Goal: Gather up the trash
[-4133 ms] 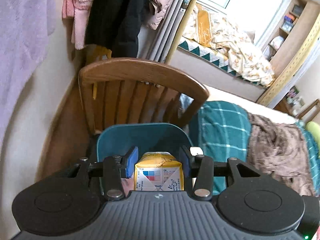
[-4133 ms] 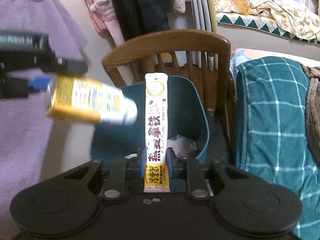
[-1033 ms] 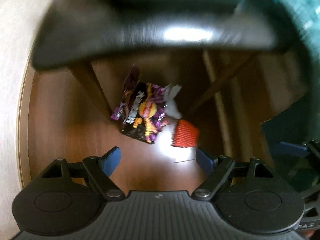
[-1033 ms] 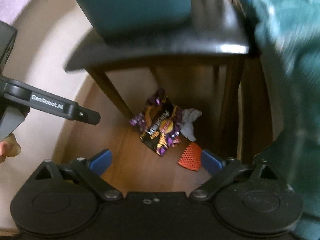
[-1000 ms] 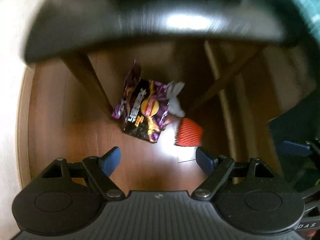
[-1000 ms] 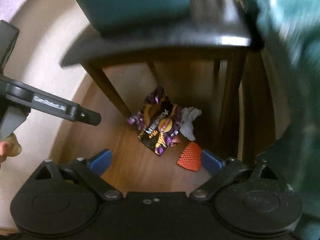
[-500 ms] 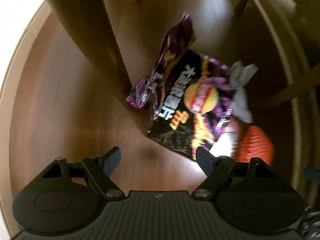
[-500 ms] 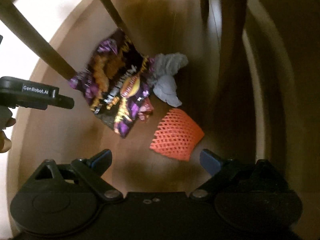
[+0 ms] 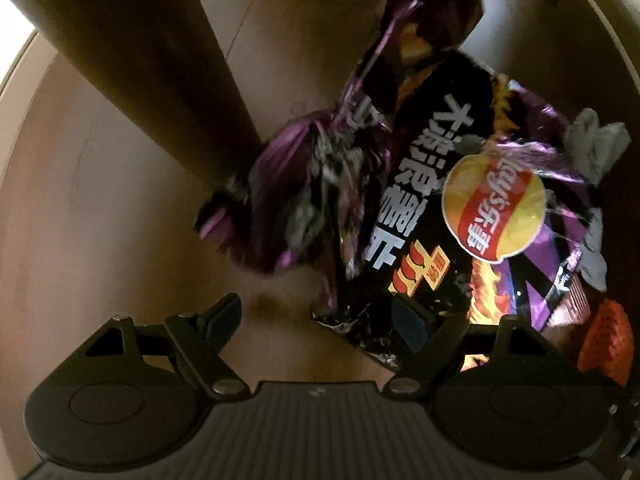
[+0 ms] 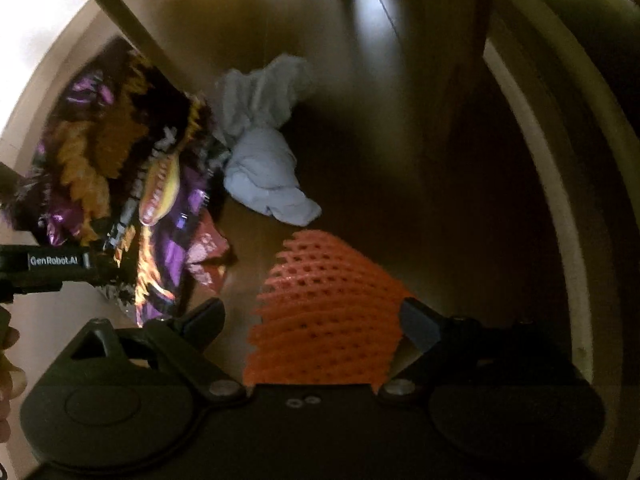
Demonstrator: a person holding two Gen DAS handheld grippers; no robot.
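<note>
- Landmark: the chair leg [image 9: 160, 92], standing on the wood floor [image 9: 100, 240]; all places below are given relative to it.
- Chip bag [image 9: 420, 200]: lies flat and crumpled on the floor, one corner against the foot of the leg, the rest spreading away from it. Judged light, thin, crinkly and slick; a flat face would slip, so a raised fold or the near crimped edge is the likely hold.
- Tissue [image 10: 264, 148]: a soft wad on the bag's far side from the leg, touching the bag's edge. Judged nearly weightless and fully compressible; any pinch should serve.
- Foam net [image 10: 324, 312]: an orange mesh sleeve, farther from the leg than the bag and just beside it, apart from the tissue. Judged light, springy and soft; it should squash under the pads and grip well across its width.
- Left gripper [image 9: 316, 320]: jaws wide, holding nothing; the bag's near edge lies between and under them, one pad over the foil, contact not certain.
- Right gripper [image 10: 316, 316]: jaws wide and just now narrowing a little; the net sits between them, pads not yet pressing it.
- Judged step: both tools are placed to pinch, left on the bag, right on the net.
</note>
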